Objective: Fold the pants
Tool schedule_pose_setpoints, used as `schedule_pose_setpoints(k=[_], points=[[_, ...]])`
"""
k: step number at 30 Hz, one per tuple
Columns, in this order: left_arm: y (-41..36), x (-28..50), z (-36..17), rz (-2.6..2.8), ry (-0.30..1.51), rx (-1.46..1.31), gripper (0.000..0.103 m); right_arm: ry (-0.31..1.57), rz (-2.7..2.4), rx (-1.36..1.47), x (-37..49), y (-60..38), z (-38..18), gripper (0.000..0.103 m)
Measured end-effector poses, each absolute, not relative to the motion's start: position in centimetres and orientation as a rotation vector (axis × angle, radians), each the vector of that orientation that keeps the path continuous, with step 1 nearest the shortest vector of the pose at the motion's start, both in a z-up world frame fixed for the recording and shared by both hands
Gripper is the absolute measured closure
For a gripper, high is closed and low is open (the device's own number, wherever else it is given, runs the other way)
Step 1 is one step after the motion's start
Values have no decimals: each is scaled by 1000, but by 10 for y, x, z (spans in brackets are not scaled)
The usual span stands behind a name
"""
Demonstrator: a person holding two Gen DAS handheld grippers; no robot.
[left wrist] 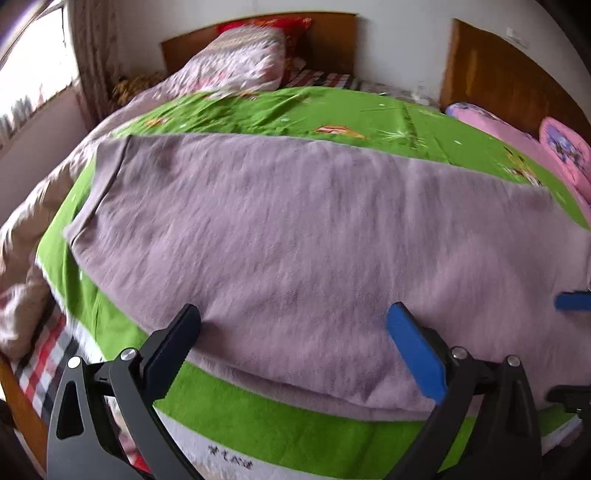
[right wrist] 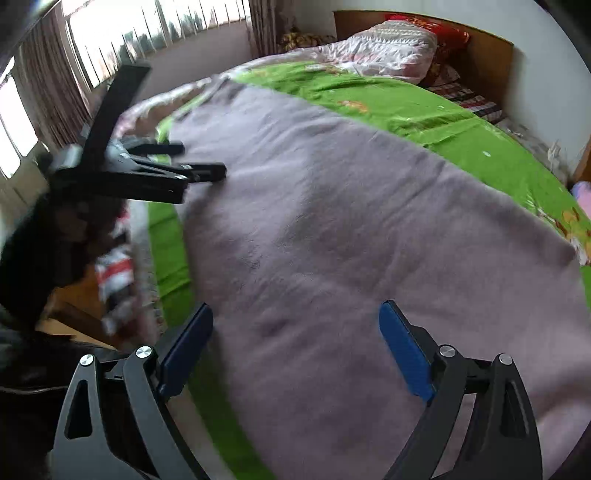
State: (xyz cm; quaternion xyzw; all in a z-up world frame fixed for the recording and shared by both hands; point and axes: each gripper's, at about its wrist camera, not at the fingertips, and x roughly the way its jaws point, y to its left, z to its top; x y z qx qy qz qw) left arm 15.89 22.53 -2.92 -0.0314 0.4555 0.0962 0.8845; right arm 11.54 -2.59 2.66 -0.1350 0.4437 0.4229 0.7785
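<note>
From my left wrist camera I see the left gripper (left wrist: 293,325) with its jaws spread wide and nothing clamped between them. Both fingertips hang over the near edge of the pants (left wrist: 295,229), a mauve, soft-looking garment spread flat across the green sheet (left wrist: 332,110) on the bed. The pants run from the upper left toward the right, where they leave the picture. At the right edge a blue pad of the right gripper (left wrist: 572,301) pokes in over the cloth. Farther back lie a patterned quilt (left wrist: 240,59) bunched against a wooden headboard (left wrist: 332,40), and pink pillows (left wrist: 561,151) at the right by a second wooden board.

From my right wrist camera the right gripper (right wrist: 295,325) is likewise released, jaws well apart, with the pants (right wrist: 332,221) lying below and between them but not pinched. The cloth fills most of this view, stretching away toward the upper left. There the left gripper (right wrist: 199,162) shows from the side, its fingers reaching over the far part of the pants; motion blur keeps me from telling whether it touches. The green sheet (right wrist: 424,110) borders the pants on both sides, and windows (right wrist: 147,33) with curtains sit behind.
</note>
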Motion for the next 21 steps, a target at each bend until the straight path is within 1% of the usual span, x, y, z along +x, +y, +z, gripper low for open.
schedule_pose_setpoints(k=[3, 6, 9, 12, 15, 17, 19, 21], points=[[211, 172, -3, 162, 906, -107, 2, 906, 819, -255, 128, -62, 45, 15], [170, 197, 20, 47, 872, -47, 2, 918, 655, -144, 149, -122, 52, 15], [93, 236, 35, -143, 865, 52, 2, 920, 548, -80, 159, -166, 52, 15], [19, 262, 37, -319, 875, 147, 2, 904, 432, 1, 153, -223, 55, 15], [-58, 293, 22, -504, 894, 215, 2, 904, 331, 45, 147, -271, 51, 15], [-83, 308, 8, -568, 919, 190, 2, 944, 291, 71, 147, -300, 38, 15], [-102, 331, -13, -587, 971, 168, 2, 1087, 194, 15, 148, -320, 12, 16], [-108, 349, -33, -530, 1007, 157, 3, 1061, 265, -23, 132, -331, 7, 16]])
